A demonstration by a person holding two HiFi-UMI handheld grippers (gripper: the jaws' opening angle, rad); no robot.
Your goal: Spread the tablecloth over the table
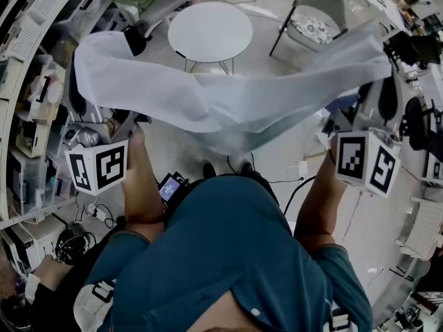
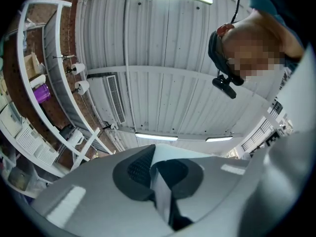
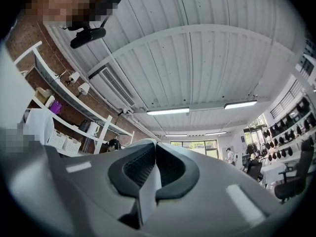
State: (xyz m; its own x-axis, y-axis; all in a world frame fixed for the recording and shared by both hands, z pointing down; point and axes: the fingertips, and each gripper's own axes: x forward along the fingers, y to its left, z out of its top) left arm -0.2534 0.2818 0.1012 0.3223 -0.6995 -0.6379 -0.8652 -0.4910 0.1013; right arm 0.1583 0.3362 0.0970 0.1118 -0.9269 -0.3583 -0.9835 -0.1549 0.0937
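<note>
The white tablecloth [image 1: 228, 99] hangs stretched in the air between my two grippers, sagging in the middle above the floor. Beyond it stands the round white table [image 1: 210, 30], bare. My left gripper [image 2: 154, 169] is shut on a strip of the cloth [image 2: 162, 194] that runs down between its dark pads. My right gripper [image 3: 155, 167] is likewise shut on a fold of the cloth [image 3: 148, 189]. In the head view the left marker cube [image 1: 97, 166] and the right marker cube [image 1: 367, 161] show, while the cloth hides both sets of jaws. Both grippers point upward towards the ceiling.
A grey chair [image 1: 315, 12] stands to the right of the table. Shelving with bins [image 1: 28, 116] lines the left side, and equipment racks [image 1: 422, 116] crowd the right. Cables and a power strip [image 1: 301, 169] lie on the floor near my feet.
</note>
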